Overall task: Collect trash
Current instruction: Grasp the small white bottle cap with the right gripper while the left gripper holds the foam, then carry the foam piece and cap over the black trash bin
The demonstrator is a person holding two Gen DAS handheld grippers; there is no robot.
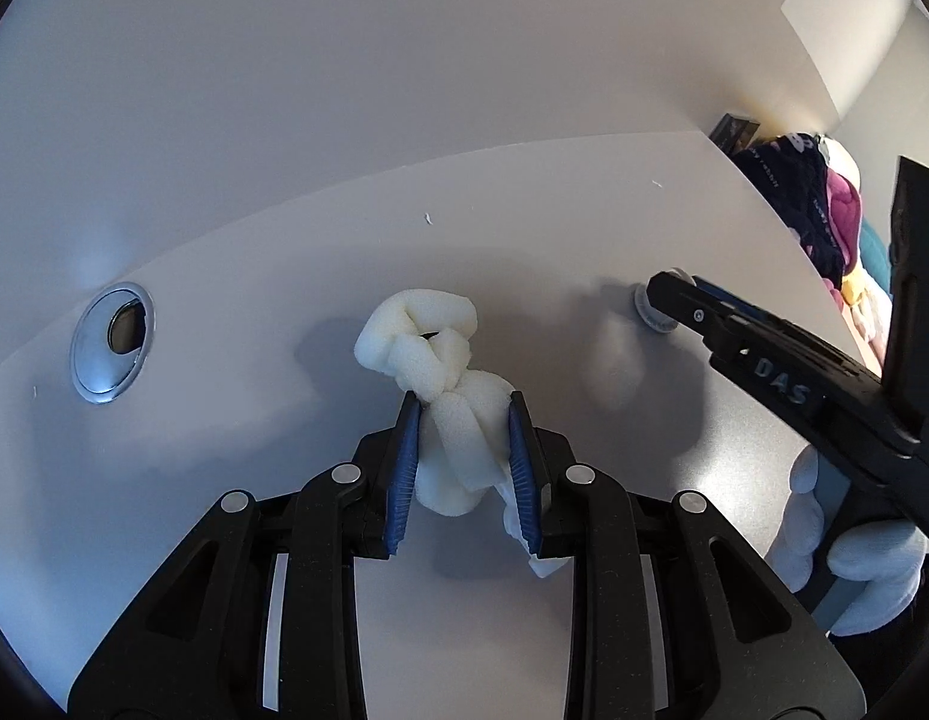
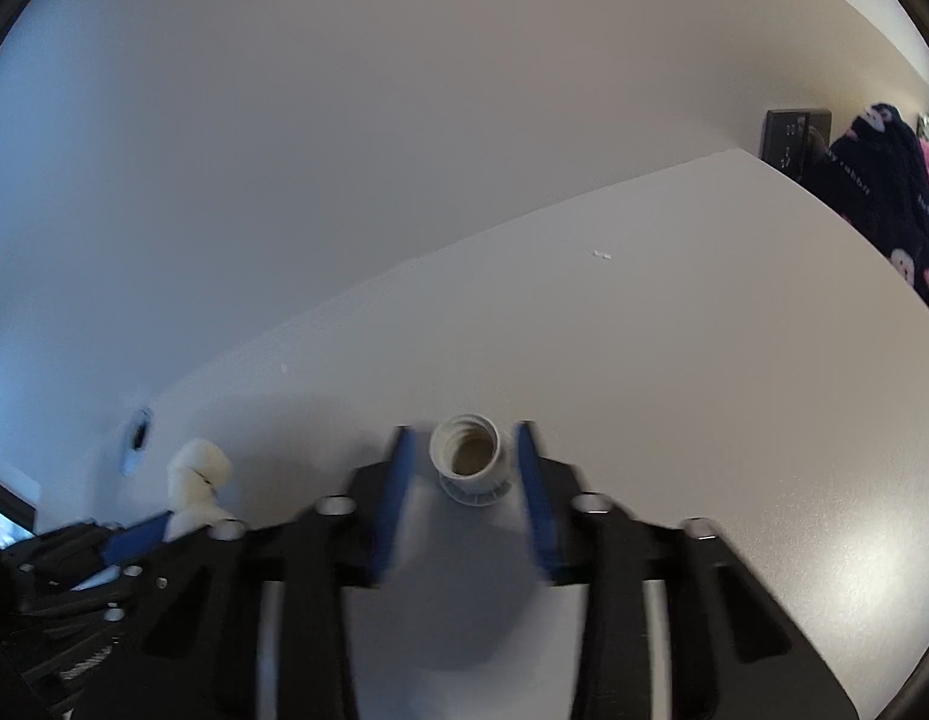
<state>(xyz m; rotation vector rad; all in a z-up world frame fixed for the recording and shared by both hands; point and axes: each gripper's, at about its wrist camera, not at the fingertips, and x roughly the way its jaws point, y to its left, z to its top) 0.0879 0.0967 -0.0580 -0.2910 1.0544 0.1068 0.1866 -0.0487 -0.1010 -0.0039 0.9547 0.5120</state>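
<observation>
White foam twist [image 1: 446,384] sits clenched in our left gripper [image 1: 461,414]; our blurred right gripper [image 2: 464,441], stamped "DAS", seemingly straddles the cap [image 2: 467,459] unclosed at twelve o'clock.

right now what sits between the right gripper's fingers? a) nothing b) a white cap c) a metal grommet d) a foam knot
b: the right gripper has its blue pads on either side of the cap, which lies open end toward the camera; the foam is in the left gripper.
</observation>
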